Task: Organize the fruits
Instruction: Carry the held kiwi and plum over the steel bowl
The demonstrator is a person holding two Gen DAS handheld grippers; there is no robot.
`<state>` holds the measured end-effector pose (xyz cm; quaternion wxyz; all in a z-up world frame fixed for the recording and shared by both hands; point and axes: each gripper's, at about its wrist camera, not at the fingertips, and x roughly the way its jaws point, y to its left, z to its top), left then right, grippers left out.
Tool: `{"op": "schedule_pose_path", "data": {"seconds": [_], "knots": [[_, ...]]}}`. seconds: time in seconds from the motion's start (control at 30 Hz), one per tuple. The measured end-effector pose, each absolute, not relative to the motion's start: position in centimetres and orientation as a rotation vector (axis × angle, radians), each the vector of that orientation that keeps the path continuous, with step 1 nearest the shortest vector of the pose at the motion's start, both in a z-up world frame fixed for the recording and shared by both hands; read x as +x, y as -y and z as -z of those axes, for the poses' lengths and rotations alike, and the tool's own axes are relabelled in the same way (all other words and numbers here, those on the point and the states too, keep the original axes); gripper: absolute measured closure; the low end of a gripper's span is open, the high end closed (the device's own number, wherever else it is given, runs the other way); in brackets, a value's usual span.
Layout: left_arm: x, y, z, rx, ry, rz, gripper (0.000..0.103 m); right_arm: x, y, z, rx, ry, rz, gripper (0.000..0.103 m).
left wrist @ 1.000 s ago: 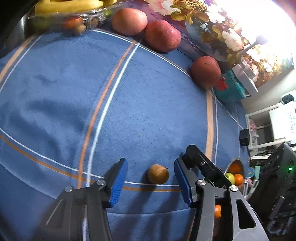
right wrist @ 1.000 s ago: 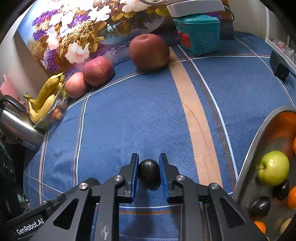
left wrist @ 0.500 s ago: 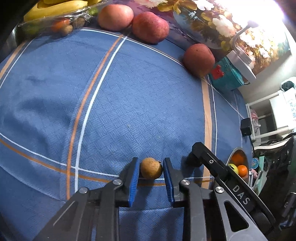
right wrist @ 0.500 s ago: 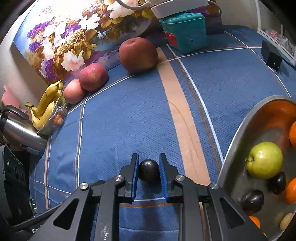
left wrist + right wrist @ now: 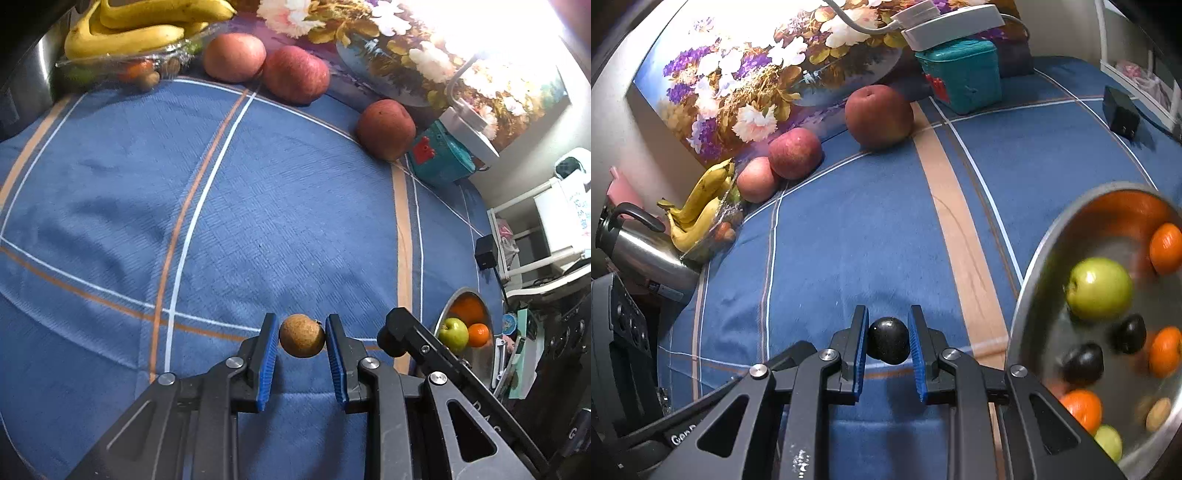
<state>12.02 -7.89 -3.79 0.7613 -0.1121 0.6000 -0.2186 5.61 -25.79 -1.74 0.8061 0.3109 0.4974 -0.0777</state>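
My left gripper [image 5: 301, 338] is shut on a small brown round fruit [image 5: 301, 335], held just above the blue cloth [image 5: 280, 221]. In the right wrist view my right gripper [image 5: 888, 341] is shut on a small black plum [image 5: 888, 340], also off the cloth. To its right stands a steel bowl [image 5: 1034, 266] holding a green apple [image 5: 1099, 283], oranges, dark plums and other small fruit. The same bowl [image 5: 448, 302] shows at the right edge of the left wrist view, behind the right gripper's body [image 5: 417, 343].
Three red apples [image 5: 297, 79] lie along the far edge by a flower painting [image 5: 757, 85]. Bananas [image 5: 140, 26] sit on a clear tray at far left beside a steel kettle [image 5: 639, 251]. A teal box [image 5: 962, 74] and a black adapter [image 5: 1123, 116] lie at the far right.
The left gripper's fingers closed on the brown fruit and lifted it off the cloth. The right gripper, holding the plum throughout, rose and shifted toward the bowl, which now fills more of its view.
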Motion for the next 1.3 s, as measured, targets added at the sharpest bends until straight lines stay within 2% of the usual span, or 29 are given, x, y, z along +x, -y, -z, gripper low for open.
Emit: {"op": "schedule_pose_path", "data": {"seconds": [0.7, 1.3], "knots": [[7.7, 8.6, -0.6, -0.143, -1.191, 0.493, 0.075, -1.8, 25.4, -2.1, 0.647, -1.017, 0.256, 0.081], [3.8, 14.6, -1.8, 0.050, -1.116, 0.602, 0.075, -5.1, 30.3, -1.9, 0.670, -0.988, 0.431, 0.081]]}}
